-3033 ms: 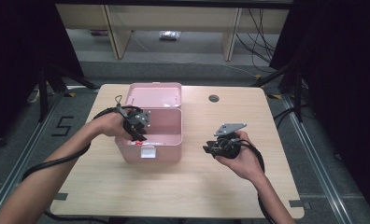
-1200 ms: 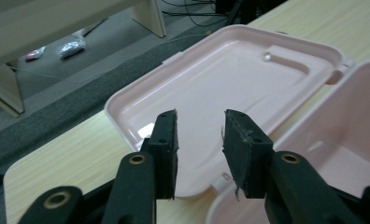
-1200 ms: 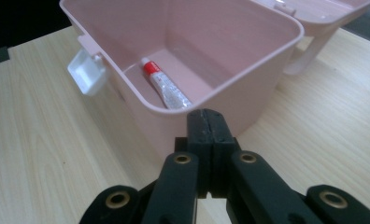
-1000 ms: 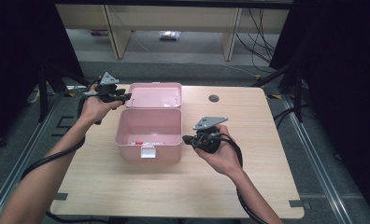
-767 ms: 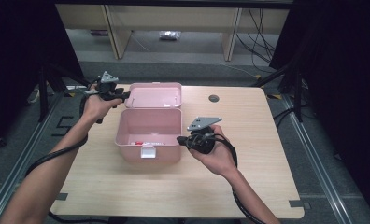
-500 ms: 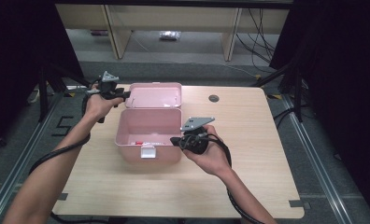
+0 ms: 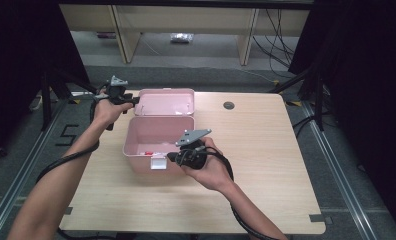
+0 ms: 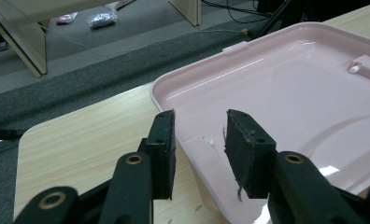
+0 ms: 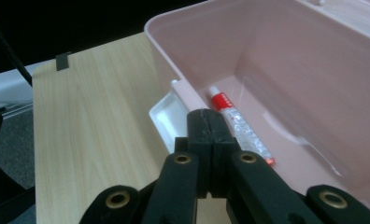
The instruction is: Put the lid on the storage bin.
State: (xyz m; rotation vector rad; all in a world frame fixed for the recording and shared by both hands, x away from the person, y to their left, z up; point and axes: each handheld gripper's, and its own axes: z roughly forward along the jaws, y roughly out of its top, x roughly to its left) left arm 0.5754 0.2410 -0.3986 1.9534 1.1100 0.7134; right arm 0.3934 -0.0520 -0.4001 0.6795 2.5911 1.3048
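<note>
1. A pale pink rectangular plastic box [image 7: 158, 137] is seen standing open near the middle of the light wooden bench [image 7: 266, 150]; its hinged pink lid [image 7: 166, 102] is laid back flat behind it, inner side up.
2. A small white tube with a red cap and red band [image 9: 239, 126] is seen lying on the box floor along the front wall; a white latch tab [image 7: 158, 162] is hung on the outside of that front wall.
3. The left gripper [image 7: 128, 100] is held at the lid's far left corner; in the left gripper view its fingers [image 8: 162, 149] are parted, with the lid's corner rim between them; contact of the pads with the rim cannot be told.
4. The right gripper [image 7: 171, 157] is held at the box's front right, just beside the front wall near the latch tab; its fingers [image 9: 206, 135] are pressed together with nothing between them, tips pointed over the front rim toward the tube.
5. A round dark grommet [image 7: 229, 105] is set in the bench behind and right of the box, well apart from both grippers.
</note>
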